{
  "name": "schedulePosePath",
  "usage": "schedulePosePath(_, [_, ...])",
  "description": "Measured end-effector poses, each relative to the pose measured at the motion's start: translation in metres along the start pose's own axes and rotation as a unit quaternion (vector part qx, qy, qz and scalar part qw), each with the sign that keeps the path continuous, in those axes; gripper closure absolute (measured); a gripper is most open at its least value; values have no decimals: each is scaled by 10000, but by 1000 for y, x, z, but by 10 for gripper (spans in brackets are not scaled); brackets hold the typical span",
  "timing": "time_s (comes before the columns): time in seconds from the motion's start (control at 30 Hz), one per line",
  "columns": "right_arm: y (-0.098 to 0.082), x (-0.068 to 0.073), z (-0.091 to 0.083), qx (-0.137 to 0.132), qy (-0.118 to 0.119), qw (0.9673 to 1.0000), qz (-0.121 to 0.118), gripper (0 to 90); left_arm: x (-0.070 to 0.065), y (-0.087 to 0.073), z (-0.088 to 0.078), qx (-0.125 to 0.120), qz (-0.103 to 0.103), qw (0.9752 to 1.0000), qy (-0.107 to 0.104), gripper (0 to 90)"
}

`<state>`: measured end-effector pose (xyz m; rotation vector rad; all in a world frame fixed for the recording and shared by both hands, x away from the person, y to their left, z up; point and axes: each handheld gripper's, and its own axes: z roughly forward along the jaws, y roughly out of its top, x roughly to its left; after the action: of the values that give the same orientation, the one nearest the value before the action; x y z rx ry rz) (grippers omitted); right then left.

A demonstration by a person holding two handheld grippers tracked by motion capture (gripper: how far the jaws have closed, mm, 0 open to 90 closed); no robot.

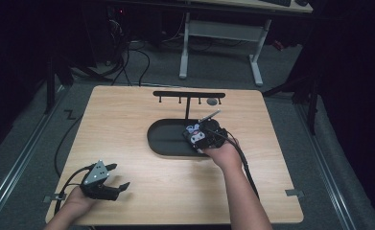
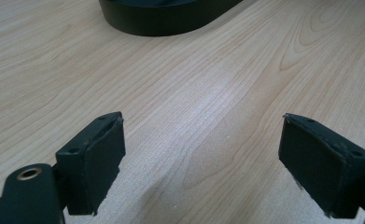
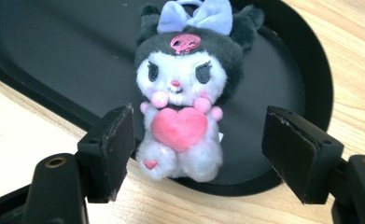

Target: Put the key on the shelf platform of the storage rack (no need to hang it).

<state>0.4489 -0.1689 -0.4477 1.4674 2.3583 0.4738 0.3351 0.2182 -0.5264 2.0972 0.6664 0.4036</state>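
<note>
Jaws spread, the right gripper (image 3: 196, 144) brackets a plush toy (image 3: 187, 93) lying over the black tray's (image 3: 311, 79) near rim — best squeezed squarely at the belly — while the left gripper (image 2: 201, 163) waits open above bare table (image 2: 194, 84).

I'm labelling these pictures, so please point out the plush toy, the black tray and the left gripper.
plush toy (image 3: 180, 126), right gripper view, on its pink heart.
black tray (image 1: 168, 136), high view, on its bare floor.
left gripper (image 1: 118, 176), high view, midway between its fingertips.
</note>
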Motion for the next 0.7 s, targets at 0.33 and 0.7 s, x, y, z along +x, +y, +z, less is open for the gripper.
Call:
schedulePosePath(0.33, [-5,2,-6,21,-20,10000,-57,249,0,0,0,9,3,10000,-4,155])
schedulePosePath(0.7, [-17,8,-9,-123,43,9999,-109,253,-1,0,0,15,25,10000,-7,155])
